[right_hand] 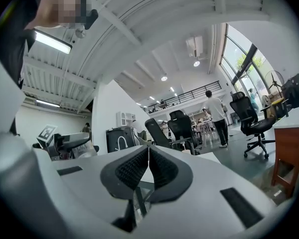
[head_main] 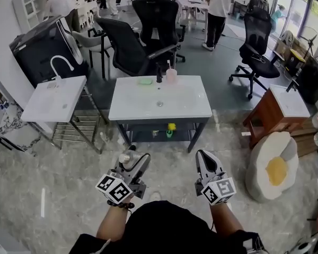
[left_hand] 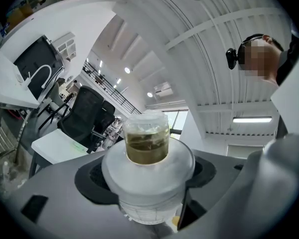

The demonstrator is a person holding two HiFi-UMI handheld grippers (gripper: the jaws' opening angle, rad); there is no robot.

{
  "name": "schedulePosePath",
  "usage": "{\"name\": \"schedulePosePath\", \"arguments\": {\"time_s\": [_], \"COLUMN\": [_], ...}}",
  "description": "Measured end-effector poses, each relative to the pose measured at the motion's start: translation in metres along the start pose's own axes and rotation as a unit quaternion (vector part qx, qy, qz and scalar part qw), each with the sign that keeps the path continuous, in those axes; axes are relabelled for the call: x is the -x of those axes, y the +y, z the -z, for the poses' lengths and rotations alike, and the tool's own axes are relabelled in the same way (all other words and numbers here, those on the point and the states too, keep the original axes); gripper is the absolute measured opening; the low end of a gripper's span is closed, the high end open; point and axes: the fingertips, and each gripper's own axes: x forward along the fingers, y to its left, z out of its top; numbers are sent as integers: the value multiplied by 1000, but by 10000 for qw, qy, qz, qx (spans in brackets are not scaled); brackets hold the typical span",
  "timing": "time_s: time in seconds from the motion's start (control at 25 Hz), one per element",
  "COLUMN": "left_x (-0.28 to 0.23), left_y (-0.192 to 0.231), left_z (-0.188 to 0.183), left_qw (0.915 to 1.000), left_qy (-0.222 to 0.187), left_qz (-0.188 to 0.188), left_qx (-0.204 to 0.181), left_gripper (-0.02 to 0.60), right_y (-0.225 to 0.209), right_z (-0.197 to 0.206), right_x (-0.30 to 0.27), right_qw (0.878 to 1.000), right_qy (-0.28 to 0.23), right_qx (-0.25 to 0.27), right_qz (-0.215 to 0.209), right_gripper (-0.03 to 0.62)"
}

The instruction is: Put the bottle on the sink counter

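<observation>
My left hand-held gripper (head_main: 133, 162) is clamped on the bottle (left_hand: 146, 142), low in front of me and well short of the worktop (head_main: 197, 110). My right hand-held gripper (right_hand: 148, 158) is closed and empty. I should step close and set the bottle base-first on the flat beside the basin (head_main: 148, 100).

Mid-scene, straight ahead: sink counter (head_main: 148, 109), with soap (head_main: 144, 80), faucet (head_main: 159, 76) and cup (head_main: 171, 76) in a row from left to right along its far edge. Left of it, a smaller sink stand (head_main: 47, 103); well to the right, a cabinet sink (head_main: 286, 102). Behind the counter, office chairs (head_main: 128, 49). On the floor near right, a cushion (head_main: 273, 165). Nearest, well short of the counter: left gripper (head_main: 132, 163) with the bottle (left_hand: 147, 142) between its jaws, right gripper (head_main: 205, 157) just to its right.
</observation>
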Motion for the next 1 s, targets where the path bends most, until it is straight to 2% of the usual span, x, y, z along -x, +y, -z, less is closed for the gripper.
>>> {"name": "schedulePosePath", "arguments": {"time_s": [0.28,0.44,0.72,1.0], "left_x": [-28,-41,-63,-100], "left_y": [48,67,89,114], "left_z": [-24,-30,-19,-14], "left_qw": [9999,9996,9991,9990], "left_qy": [74,84,150,236], "left_qz": [83,182,363,322], "left_qx": [11,-175,145,192], "left_gripper": [356,356,356,356], "right_y": [0,0,-10,-39], "right_z": [4,4,14,19], "right_x": [-65,-89,-107,-146], "right_qw": [9999,10000,9996,9995], "right_qy": [16,-20,219,267], "right_qx": [-158,-70,-63,-71], "right_qz": [31,-19,167,126], "right_gripper": [31,31,32,31]}}
